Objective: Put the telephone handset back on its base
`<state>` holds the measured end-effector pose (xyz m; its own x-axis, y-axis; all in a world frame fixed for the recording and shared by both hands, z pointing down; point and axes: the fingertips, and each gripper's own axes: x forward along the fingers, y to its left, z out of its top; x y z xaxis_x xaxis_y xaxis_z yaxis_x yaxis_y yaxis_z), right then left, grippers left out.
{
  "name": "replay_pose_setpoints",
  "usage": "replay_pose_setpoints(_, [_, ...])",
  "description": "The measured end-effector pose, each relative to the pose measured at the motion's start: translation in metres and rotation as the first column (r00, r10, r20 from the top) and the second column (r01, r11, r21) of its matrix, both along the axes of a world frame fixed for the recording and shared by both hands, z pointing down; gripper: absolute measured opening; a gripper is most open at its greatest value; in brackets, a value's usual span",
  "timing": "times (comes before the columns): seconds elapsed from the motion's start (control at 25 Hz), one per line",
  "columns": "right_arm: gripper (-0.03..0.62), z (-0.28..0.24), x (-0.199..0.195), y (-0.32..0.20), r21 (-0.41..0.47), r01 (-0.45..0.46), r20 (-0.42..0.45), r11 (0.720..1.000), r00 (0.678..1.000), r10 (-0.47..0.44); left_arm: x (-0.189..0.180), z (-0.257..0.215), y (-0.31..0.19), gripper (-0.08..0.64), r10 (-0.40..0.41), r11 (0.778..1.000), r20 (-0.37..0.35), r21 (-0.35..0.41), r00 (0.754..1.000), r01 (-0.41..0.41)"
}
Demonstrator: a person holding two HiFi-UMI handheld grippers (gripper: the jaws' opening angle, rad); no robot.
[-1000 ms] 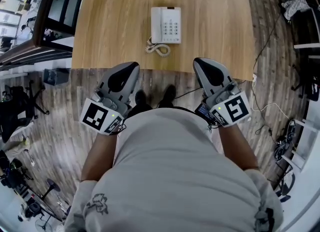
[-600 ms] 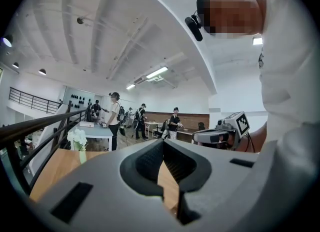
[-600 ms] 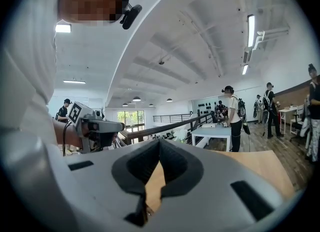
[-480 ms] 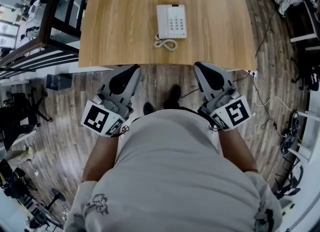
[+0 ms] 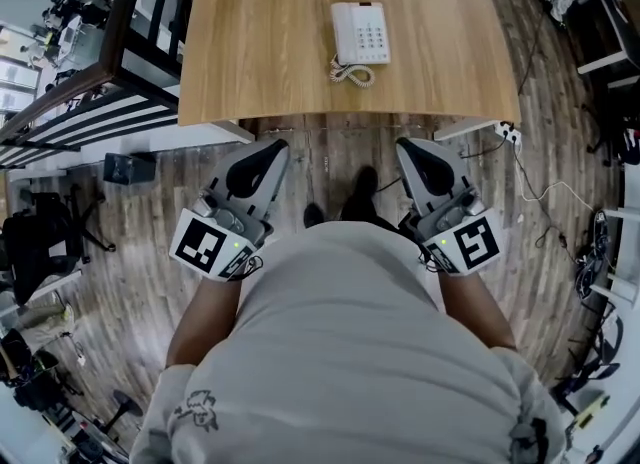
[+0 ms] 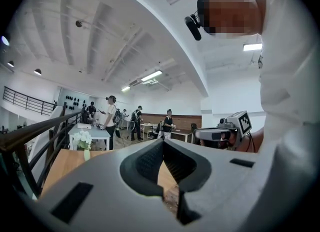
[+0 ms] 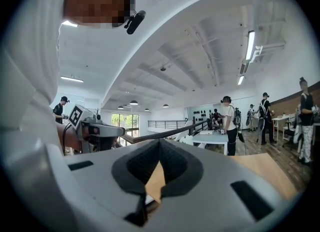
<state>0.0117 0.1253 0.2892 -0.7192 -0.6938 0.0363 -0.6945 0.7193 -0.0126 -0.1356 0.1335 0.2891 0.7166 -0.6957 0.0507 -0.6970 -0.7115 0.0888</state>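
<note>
Telephone handset point(image 5: 345, 34) appears already seated on its white base point(image 5: 370, 32) on the wooden table point(image 5: 260, 52), so the left gripper point(image 5: 264, 155) and right gripper point(image 5: 416, 155) hang idle by the person's waist (jaws pressed together, empty), well short of it

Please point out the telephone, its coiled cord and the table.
telephone point(image 5: 372, 42), head view, on its keypad.
coiled cord point(image 5: 354, 75), head view, on the coils.
table point(image 5: 260, 47), head view, on bare wood.
</note>
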Motion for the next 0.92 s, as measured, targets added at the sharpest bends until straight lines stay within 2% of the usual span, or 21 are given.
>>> replay_pose_setpoints(0.52, [0.006, -0.01, -0.037, 0.051, 0.069, -0.044, -0.037, 0.997, 0.998, 0.047, -0.04, -0.003, 0.042, 0.006, 0.026, 0.999, -0.006, 0.031, 1.0, -0.025])
replay_pose_setpoints(0.92, [0.006, -0.022, -0.037, 0.058, 0.095, -0.069, -0.045, 0.993, 0.996, 0.074, -0.039, -0.011, 0.048, 0.006, 0.04, 0.998, -0.009, 0.048, 0.999, -0.039])
